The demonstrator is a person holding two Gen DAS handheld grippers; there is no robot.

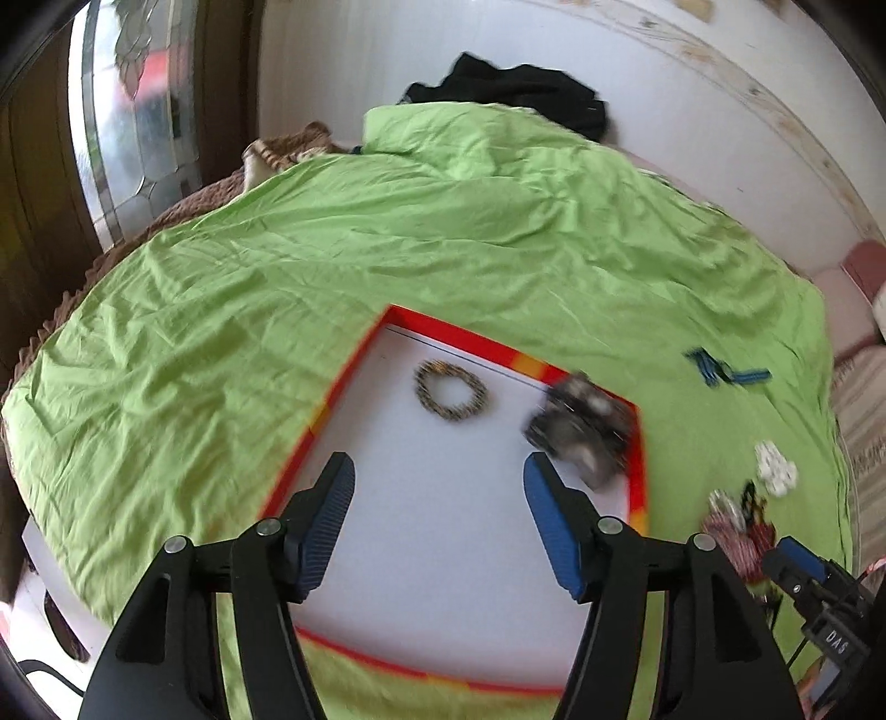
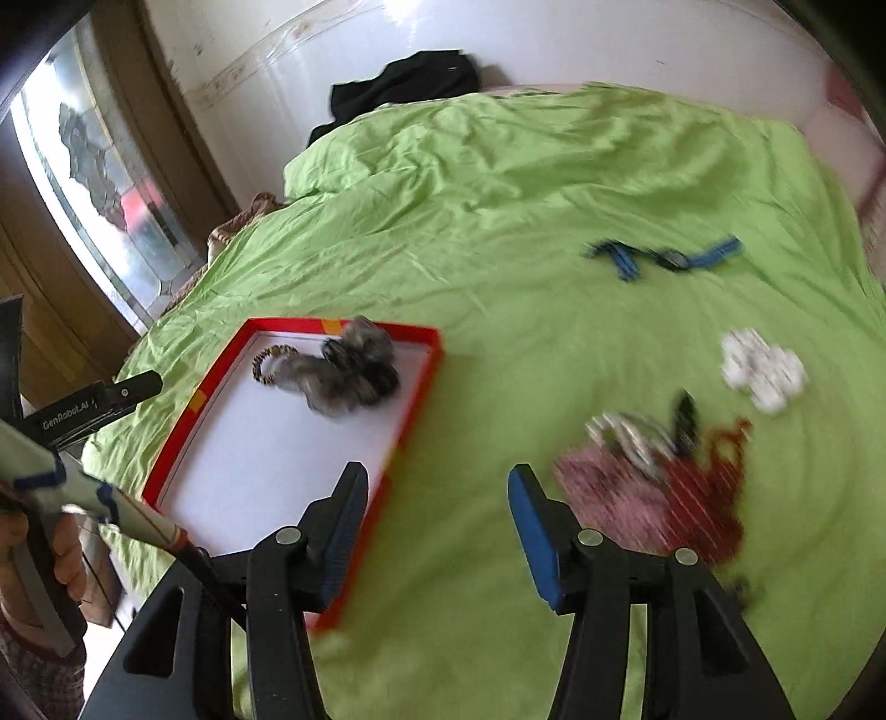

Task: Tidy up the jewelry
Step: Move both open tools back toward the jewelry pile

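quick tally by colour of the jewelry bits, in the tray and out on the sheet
gold-brown beaded bracelet, in red-rimmed white tray: 1
grey-black bunched piece, in tray: 1
blue strap piece, on green sheet: 1
white beaded cluster: 1
red-pink heap, too blurred to split: 1
total: 5

A bed is covered by a wrinkled green sheet [image 1: 343,266], with a brown blanket [image 1: 183,210] seen beneath it. A white wall [image 2: 554,39] stands behind. Daylight is let in through a patterned glass window [image 1: 133,116] framed in dark wood.
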